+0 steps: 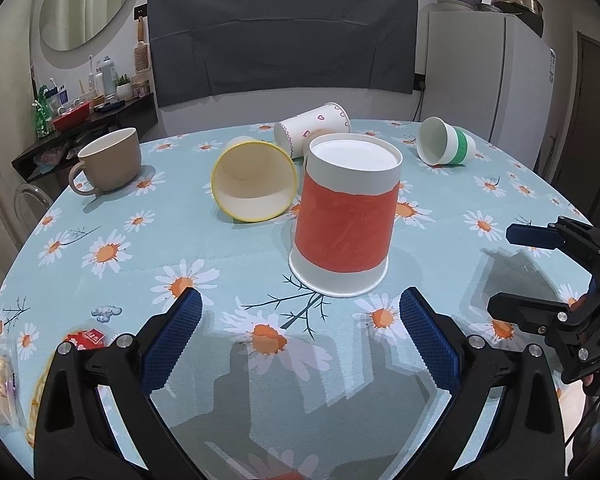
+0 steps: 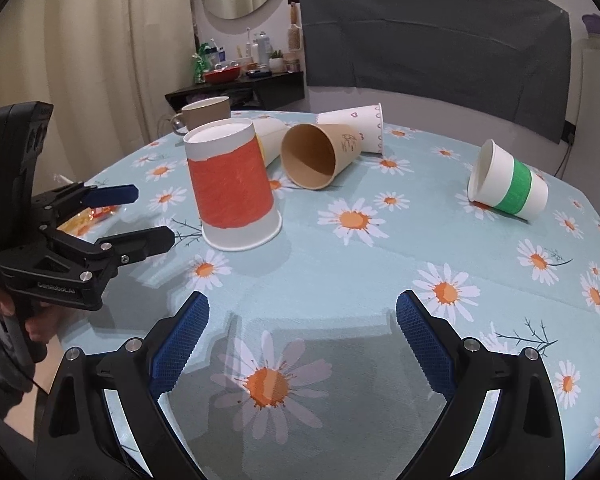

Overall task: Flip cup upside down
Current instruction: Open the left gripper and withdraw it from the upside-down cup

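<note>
Left gripper (image 1: 300, 312) base cropped, brown cup (image 2: 320, 154) behind orange cup (image 1: 342, 216).

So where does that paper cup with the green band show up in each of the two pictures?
Left wrist view: the green-banded cup lies on its side at the far right of the table, mouth facing left.
Right wrist view: the same cup lies at the right, mouth facing left.
Shared landmark: the upside-down orange-banded cup, standing to its left in both views.

Black gripper (image 1: 300, 312), blue ribbed pads (image 1: 428, 344), silver screws
</note>
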